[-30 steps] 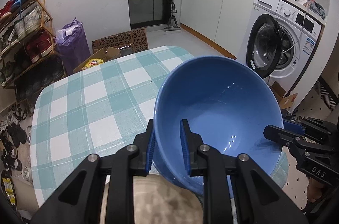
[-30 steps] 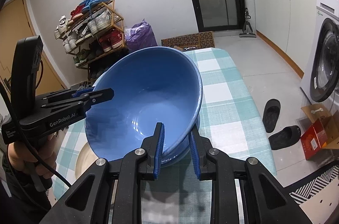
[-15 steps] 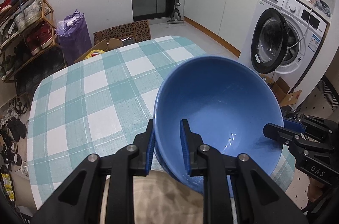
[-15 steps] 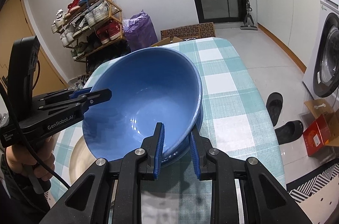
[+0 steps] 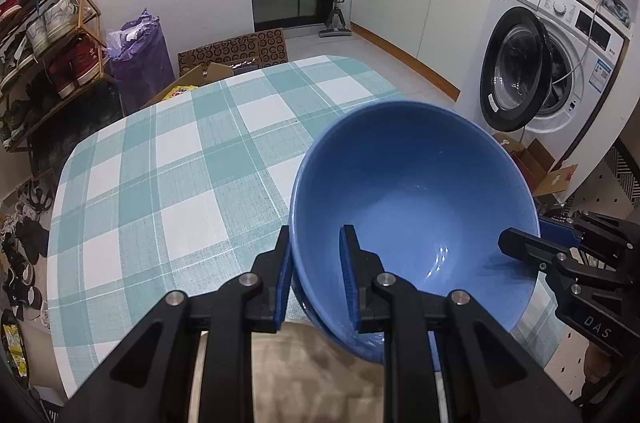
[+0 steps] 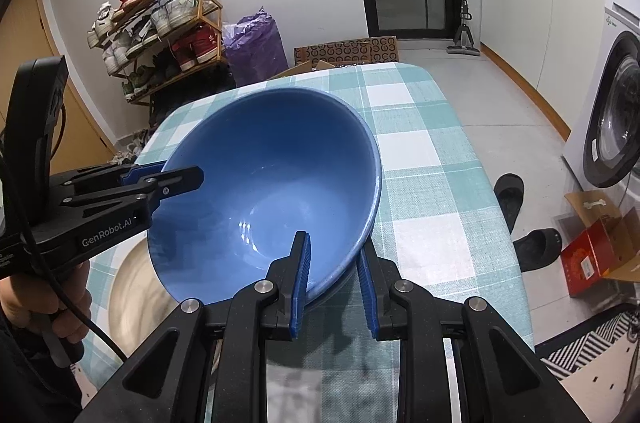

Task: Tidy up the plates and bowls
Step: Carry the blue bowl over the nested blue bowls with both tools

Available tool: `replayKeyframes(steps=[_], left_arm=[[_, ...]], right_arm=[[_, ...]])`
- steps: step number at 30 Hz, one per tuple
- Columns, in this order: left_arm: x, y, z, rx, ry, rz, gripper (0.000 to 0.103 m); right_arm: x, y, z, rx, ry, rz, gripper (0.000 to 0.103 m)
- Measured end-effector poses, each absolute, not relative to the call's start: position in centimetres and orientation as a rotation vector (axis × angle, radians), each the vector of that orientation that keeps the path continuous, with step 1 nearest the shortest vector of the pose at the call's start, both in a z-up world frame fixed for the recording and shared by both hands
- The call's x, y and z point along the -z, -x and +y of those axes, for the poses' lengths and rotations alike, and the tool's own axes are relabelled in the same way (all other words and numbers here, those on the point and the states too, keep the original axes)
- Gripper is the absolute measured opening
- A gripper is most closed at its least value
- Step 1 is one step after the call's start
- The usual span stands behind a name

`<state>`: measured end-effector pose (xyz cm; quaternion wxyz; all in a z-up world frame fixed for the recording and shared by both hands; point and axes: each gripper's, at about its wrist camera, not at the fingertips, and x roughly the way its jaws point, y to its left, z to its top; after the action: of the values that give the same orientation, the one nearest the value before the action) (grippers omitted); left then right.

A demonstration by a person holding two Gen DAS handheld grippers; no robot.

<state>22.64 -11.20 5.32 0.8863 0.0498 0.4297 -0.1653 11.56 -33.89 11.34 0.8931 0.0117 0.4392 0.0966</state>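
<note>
Lower now than a second ago, the bowl (image 5: 416, 207) hangs tilted over the worktop (image 5: 160, 183), left claw (image 5: 316, 275) and right claw (image 6: 334, 283) each clenched on its rim.

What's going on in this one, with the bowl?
A person holds a blue bowl between two tools, each clamped on its rim: the left tool on one side, the right tool on the opposite side. The bowl hangs tilted over a checked table, just above a beige plate that lies under it. It is not yet set down.
</note>
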Motion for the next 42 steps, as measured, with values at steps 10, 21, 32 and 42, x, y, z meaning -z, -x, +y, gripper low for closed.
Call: replayKeyframes(steps=[10, 21, 32, 42], left_arm=[[-4.2, -22.8, -11.6, 0.315, -0.138, 0.903, 0.020], [-3.8, -22.8, -11.9, 0.304, -0.165, 0.902, 0.020], [-3.6, -22.7, -12.2, 0.293, -0.196, 0.897, 0.023], [-3.2, -22.8, -12.1, 0.292, -0.202, 0.909, 0.024]], right_arm=[[-10.8, -12.0, -32.9, -0.176, 0.030, 0.921, 0.023], [-10.6, -12.3, -32.4, -0.147, 0.086, 0.912, 0.023], [-10.4, -12.4, -32.0, -0.126, 0.132, 0.907, 0.024], [-10.0, -12.6, -32.0, -0.116, 0.141, 0.909, 0.025]])
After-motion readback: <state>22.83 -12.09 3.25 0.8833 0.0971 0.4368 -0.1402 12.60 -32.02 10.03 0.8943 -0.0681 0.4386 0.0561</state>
